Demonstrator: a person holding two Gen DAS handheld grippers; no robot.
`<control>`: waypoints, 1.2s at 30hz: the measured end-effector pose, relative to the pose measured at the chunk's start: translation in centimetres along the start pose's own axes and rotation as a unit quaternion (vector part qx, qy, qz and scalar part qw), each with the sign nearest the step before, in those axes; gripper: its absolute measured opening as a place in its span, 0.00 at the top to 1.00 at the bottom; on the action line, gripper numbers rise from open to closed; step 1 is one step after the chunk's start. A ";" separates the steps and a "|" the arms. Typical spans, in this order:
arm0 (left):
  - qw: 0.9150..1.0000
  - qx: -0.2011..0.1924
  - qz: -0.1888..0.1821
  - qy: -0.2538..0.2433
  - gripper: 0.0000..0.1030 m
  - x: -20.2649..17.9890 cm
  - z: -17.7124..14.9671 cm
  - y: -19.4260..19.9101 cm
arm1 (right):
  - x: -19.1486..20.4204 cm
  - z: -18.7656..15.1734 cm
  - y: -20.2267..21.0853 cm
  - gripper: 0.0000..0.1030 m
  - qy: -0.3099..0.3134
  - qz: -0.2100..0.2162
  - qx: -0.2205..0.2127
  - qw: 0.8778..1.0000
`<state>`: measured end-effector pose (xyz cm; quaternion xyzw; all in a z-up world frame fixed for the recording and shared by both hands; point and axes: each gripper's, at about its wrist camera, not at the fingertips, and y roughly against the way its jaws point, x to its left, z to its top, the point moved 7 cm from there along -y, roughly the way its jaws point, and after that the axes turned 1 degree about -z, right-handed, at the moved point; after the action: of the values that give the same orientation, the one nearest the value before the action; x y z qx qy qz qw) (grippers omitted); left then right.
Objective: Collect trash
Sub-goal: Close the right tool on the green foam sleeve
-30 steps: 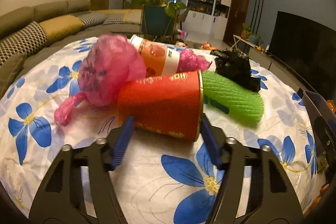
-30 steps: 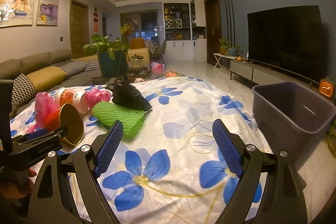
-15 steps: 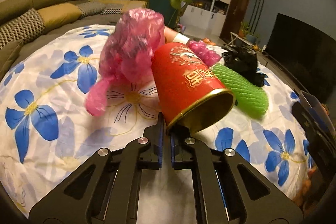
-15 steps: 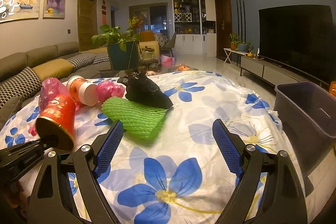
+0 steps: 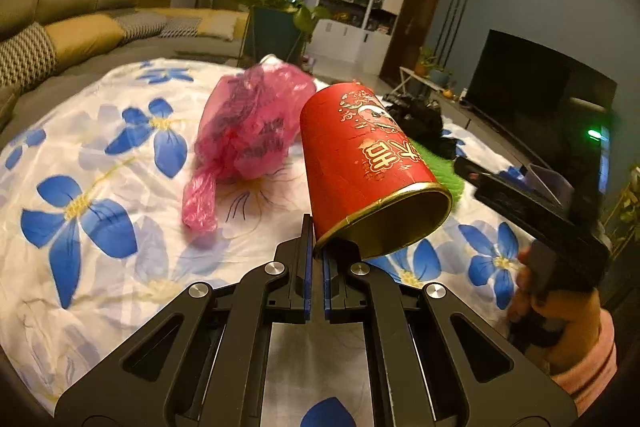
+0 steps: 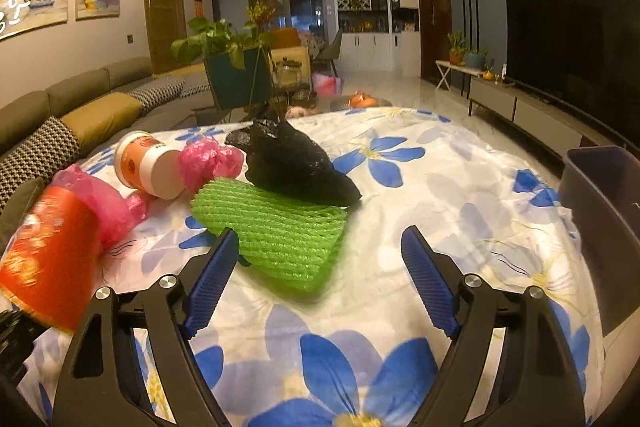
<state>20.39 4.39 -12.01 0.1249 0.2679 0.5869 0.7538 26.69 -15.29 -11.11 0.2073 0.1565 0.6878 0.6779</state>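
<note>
Because the left gripper (image 5: 316,251) is clamped only on the thin rim of the red cup (image 5: 370,163) tilting just above its tips, it could twist free, while the right gripper (image 6: 320,267), jaws closing on nothing, nears the green foam net (image 6: 276,227) ahead.

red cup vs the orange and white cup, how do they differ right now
The red cup is lifted off the tablecloth, its rim pinched in the left gripper; the orange and white cup lies on its side on the cloth, untouched. The red cup is red all over with gold print and a gold rim; the orange and white cup has an orange body with a white band. Both are open-mouthed cups among the trash.
</note>
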 end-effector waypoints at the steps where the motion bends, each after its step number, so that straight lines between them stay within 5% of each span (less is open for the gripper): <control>1: 1.000 -0.003 -0.003 -0.002 0.97 -0.1 0.1 0.2 | 0.1 0.0 -0.6 0.25 0.001 0.001 0.011 1.000; 7: 1.000 0.000 -0.006 -0.007 0.97 -0.3 -0.1 0.0 | 0.4 -1.1 -3.5 0.40 0.005 0.009 0.074 0.997; 10: 1.000 0.003 -0.008 -0.008 0.97 -0.4 -0.2 -0.1 | 1.0 -1.3 -3.5 0.59 0.011 0.028 0.082 0.996; 16: 1.000 0.002 -0.015 -0.011 0.97 -0.6 -0.2 0.3 | 1.5 -1.0 -2.1 0.78 0.012 0.061 0.066 0.996; 18: 1.000 0.002 -0.015 -0.012 0.97 -0.7 -0.2 0.5 | 1.7 -1.1 -1.1 0.96 0.017 0.066 0.058 0.996; 36: 0.999 -0.012 -0.034 -0.029 0.97 -2.6 0.2 2.1 | -0.5 0.0 7.5 0.96 -0.001 0.085 -0.021 0.996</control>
<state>18.30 2.50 -10.12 0.1236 0.2423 0.5606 0.7821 20.18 -16.01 -7.41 0.2060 0.1234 0.7459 0.6213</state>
